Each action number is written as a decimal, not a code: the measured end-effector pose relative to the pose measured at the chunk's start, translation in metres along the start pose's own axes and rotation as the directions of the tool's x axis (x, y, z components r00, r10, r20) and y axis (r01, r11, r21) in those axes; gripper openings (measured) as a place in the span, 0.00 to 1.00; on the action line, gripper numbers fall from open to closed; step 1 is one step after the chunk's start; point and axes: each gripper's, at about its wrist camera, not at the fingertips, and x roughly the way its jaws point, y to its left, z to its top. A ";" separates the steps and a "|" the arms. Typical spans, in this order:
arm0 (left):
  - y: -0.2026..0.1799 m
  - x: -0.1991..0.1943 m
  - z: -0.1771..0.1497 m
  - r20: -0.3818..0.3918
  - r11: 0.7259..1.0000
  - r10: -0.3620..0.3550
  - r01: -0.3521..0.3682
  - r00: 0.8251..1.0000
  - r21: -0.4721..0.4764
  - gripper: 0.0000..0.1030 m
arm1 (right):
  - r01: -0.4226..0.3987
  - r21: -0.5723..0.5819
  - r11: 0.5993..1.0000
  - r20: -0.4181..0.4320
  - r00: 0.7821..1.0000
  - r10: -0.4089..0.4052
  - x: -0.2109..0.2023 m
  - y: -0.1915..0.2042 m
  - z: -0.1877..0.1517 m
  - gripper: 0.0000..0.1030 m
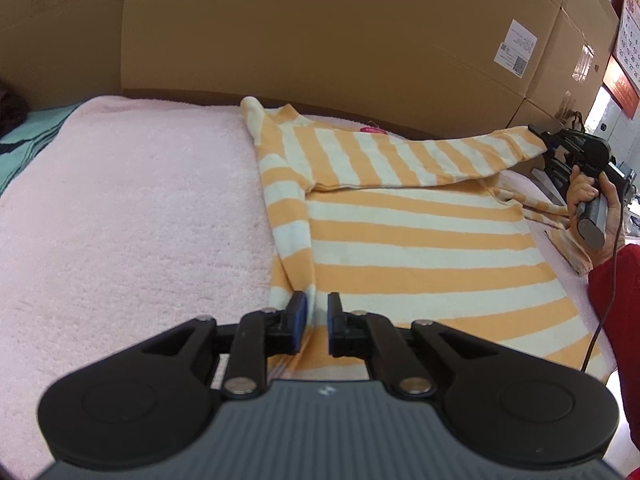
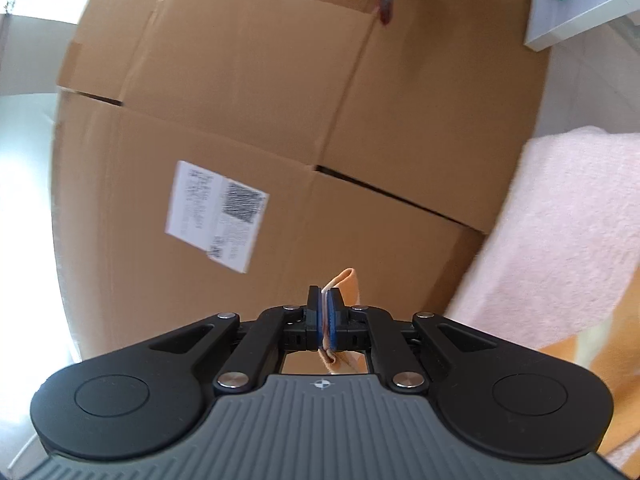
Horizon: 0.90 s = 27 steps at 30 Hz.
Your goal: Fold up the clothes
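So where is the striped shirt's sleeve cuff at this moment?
The cuff sits pinched in the right gripper, lifted off the pink towel near the cardboard boxes, at the far right of the left wrist view.

Striped knit cloth shirt (image 1: pixel 400 240); fluffy pink towel (image 1: pixel 140 200); matt cardboard boxes (image 1: pixel 320 40).

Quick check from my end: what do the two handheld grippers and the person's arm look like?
Both grippers, left gripper and right gripper, have black linkage arms, blue pads, round black housings and ribbed grey bodies bearing a small round mark. A thin dark cable hangs from the right one. The sleeve is red.
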 end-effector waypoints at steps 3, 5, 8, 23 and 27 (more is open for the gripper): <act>0.000 -0.005 -0.003 -0.008 1.000 0.002 -0.002 1.000 0.023 0.00 | -0.005 0.035 0.999 0.044 0.999 0.004 -0.005 -0.007 0.005 0.04; 0.006 -0.011 -0.008 -0.020 0.999 0.035 -0.034 0.999 0.040 0.02 | 0.008 0.049 0.999 0.056 0.998 -0.010 -0.006 -0.011 0.008 0.04; 0.018 -0.026 -0.020 -0.023 0.993 0.096 -0.094 0.995 0.075 0.33 | 0.044 0.069 0.997 0.047 0.998 -0.047 -0.003 -0.017 0.011 0.04; 0.023 -0.071 -0.069 0.002 0.994 0.107 -0.107 0.994 0.020 0.33 | 0.084 0.110 0.990 -0.002 0.996 -0.084 0.003 -0.030 0.007 0.04; 0.017 -0.073 -0.070 -0.002 0.995 0.100 -0.100 0.995 0.029 0.07 | 0.081 0.096 0.992 0.009 0.997 -0.083 0.001 -0.027 0.008 0.04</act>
